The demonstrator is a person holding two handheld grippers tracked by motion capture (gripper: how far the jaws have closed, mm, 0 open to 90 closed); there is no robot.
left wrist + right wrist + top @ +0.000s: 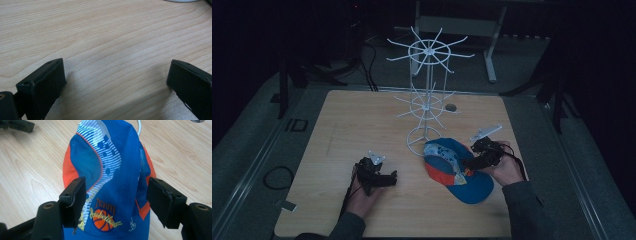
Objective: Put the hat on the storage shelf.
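A blue and orange fabric baseball cap with a basketball emblem (pixel 456 167) was seen lying on the light wooden desk (pixel 342 125), in the lower right of the high view, just in front of the ring base of a white wire display stand with radiating hooks (pixel 428 85); it was judged to have been laid there so that it could be lifted onto one of those hooks. The right hand-held gripper (pixel 476 159) was held low over the cap from the right of that frame, its jaws spread apart and placed to either side of the crown. In the right gripper view the cap (pixel 112 182) was seen between the two black jaws, the emblem at the bottom centre and the mesh panels toward the top, with nothing yet pinched; the stance was read as preparation for closing on the crown. The left hand-held gripper (pixel 379 176) was kept at the lower left of centre in the high view, well apart from the cap, apparently parked out of the way. Its jaws were likewise open, and bare wood grain (pixel 105 37) was seen between them in the left gripper view.
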